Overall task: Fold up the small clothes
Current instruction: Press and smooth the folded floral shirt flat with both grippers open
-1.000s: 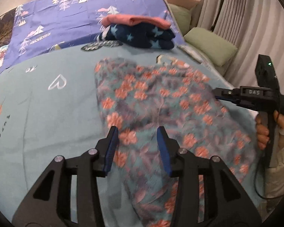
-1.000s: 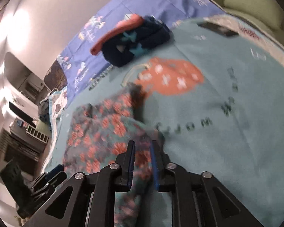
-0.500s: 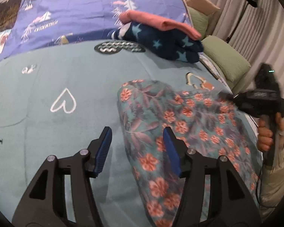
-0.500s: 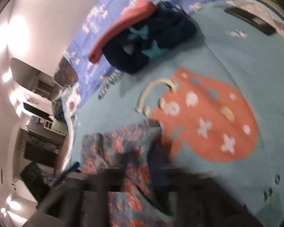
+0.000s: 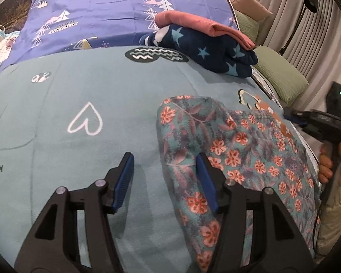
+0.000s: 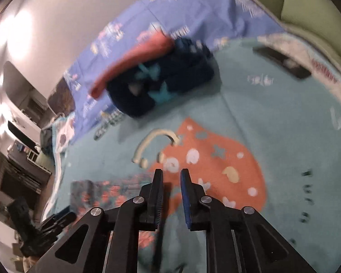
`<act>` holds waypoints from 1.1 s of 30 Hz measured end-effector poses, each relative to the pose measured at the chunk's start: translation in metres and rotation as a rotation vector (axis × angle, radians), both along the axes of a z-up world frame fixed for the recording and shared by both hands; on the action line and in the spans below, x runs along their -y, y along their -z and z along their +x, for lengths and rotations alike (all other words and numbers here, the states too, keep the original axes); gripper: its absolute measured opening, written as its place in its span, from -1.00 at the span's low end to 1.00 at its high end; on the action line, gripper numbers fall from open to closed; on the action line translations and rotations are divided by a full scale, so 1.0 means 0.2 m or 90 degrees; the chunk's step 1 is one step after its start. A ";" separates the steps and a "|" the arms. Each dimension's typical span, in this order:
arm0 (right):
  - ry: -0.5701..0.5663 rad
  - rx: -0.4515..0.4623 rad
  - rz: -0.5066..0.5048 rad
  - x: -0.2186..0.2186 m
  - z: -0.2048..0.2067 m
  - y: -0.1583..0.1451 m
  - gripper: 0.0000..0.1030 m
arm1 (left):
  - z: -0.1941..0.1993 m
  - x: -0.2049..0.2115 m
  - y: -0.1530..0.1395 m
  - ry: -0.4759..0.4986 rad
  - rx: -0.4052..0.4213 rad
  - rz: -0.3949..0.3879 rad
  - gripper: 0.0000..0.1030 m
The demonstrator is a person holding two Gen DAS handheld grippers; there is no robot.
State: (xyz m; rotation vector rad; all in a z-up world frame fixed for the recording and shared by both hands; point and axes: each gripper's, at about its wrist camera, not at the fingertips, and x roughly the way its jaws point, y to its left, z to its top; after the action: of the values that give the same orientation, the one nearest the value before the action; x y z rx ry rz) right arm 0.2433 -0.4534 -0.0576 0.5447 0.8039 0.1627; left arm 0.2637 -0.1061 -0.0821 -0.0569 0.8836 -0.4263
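Now the floral garment [image 5: 234, 150] lies crumpled on the teal blanket [image 5: 102, 95], nearer than the folded navy star garment [image 5: 216, 52]. Left tongs [image 5: 166, 177] gape over its left edge, gripping nothing. Right tongs [image 6: 171, 195], just reopened to a narrow gap, are empty beside its right edge.

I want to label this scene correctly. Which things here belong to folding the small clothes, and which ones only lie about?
Part of the job:
- floral garment
- left gripper, open
- right gripper, open
- folded pile, pink piece on navy star piece

Only lying about:
- green pillows
- phone
- floor lamp
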 end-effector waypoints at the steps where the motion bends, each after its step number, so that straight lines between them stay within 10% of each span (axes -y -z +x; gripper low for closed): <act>1: -0.018 0.017 0.004 -0.02 -0.04 -0.04 -0.68 | 0.00 0.01 -0.01 0.003 0.006 0.002 0.13; 4: -0.136 0.054 0.009 -0.20 -0.15 -0.14 -0.66 | 0.01 0.03 0.03 -0.004 0.002 0.040 0.16; 7: -0.228 -0.037 -0.022 -0.40 -0.16 -0.01 -0.42 | 0.00 0.03 0.05 -0.018 -0.002 0.053 0.17; 13: -0.114 -0.019 0.002 -0.32 -0.29 -0.04 -0.44 | -0.21 -0.08 -0.14 -0.004 0.022 -0.021 0.20; 17: -0.108 -0.019 0.008 -0.25 -0.47 -0.10 0.04 | -0.40 -0.12 -0.16 0.040 -0.003 -0.074 0.34; 33: -0.113 -0.085 0.064 -0.13 -0.79 0.11 0.23 | -0.62 -0.02 -0.03 0.055 -0.064 -0.056 0.36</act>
State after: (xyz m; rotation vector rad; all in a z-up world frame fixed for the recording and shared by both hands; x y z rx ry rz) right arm 0.0848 -0.4277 -0.0789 0.5828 0.9780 0.3333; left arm 0.1397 -0.1025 -0.0765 -0.1227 0.9676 -0.5468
